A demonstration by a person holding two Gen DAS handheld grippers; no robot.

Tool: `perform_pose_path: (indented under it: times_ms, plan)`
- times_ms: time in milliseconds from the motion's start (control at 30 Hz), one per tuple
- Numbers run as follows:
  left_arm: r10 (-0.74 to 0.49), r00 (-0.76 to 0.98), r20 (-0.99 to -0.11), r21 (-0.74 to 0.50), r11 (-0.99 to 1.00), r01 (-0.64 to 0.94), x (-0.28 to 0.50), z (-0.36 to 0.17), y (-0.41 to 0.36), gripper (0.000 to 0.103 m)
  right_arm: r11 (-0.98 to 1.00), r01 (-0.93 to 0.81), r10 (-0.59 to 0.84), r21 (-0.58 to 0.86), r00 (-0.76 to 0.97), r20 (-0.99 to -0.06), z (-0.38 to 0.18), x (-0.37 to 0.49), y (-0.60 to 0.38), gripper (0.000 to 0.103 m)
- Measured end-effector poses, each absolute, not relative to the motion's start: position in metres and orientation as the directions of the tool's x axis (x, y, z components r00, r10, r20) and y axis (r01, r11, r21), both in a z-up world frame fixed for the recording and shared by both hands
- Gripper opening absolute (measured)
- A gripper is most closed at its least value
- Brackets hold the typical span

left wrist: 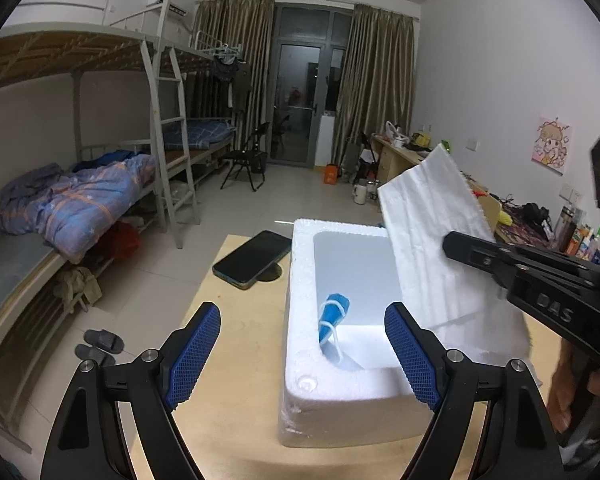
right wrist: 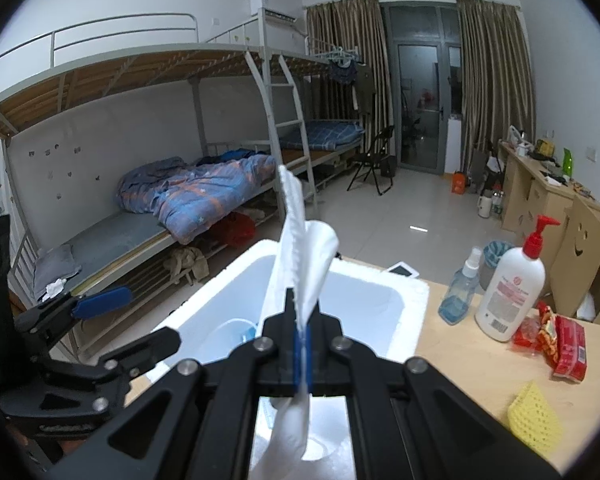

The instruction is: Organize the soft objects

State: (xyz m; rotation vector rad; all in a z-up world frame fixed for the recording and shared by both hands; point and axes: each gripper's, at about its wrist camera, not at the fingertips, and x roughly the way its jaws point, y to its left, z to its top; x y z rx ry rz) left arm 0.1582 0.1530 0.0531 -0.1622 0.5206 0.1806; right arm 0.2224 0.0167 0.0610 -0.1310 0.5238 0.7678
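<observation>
A white foam box (left wrist: pixel 300 264) stands open on the wooden table (left wrist: pixel 236 320); it also shows in the right wrist view (right wrist: pixel 412 300). A blue face mask with white loops (left wrist: pixel 332 314) lies inside against the left wall. My right gripper (right wrist: pixel 302 336) is shut on a white soft sheet (right wrist: pixel 300 256) and holds it upright above the box; the sheet (left wrist: pixel 428 240) hangs over the box's right side in the left wrist view. My left gripper (left wrist: pixel 302 354) is open and empty, its jaws either side of the box's near left corner.
A black phone (left wrist: pixel 254 258) lies on the table left of the box. Right of the box stand a lotion pump bottle (right wrist: pixel 512 292) and a blue spray bottle (right wrist: pixel 462 292), with red snack packets (right wrist: pixel 560 340) and a yellow foam net (right wrist: pixel 534 420). Bunk beds line the left wall.
</observation>
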Motion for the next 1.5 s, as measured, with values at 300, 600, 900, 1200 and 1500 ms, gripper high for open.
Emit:
perform_pose_path:
  times_ms: [300,600,900,1200,1500]
  plan:
    - [0.107,0.848,-0.519,-0.138,0.968,-0.207,0.152,0.046,0.161,0.085,0.718,-0.692,0.617,0.073,0.585,-0.526,0.054,0.226,0.026,0.004]
    - [0.091,0.853,-0.515,-0.144,0.971,-0.19,0.152,0.049,0.158,0.085,0.72,-0.69,0.612,0.07,0.585,-0.533,0.055,0.226,0.027,0.004]
    - [0.089,0.853,-0.514,-0.145,0.971,-0.188,0.153,0.049,0.157,0.085,0.739,-0.673,0.596,0.026,0.635,-0.492,0.061,0.217,0.026,0.084]
    - [0.083,0.857,-0.509,-0.145,0.973,-0.181,0.151,0.05,0.155,0.085,0.744,-0.667,0.603,0.047,0.64,-0.476,0.071,0.212,0.014,0.084]
    - [0.046,0.869,-0.493,-0.139,0.982,-0.131,0.148,0.056,0.132,0.085,0.789,-0.614,0.556,0.02,0.701,-0.447,0.079,0.198,-0.018,0.084]
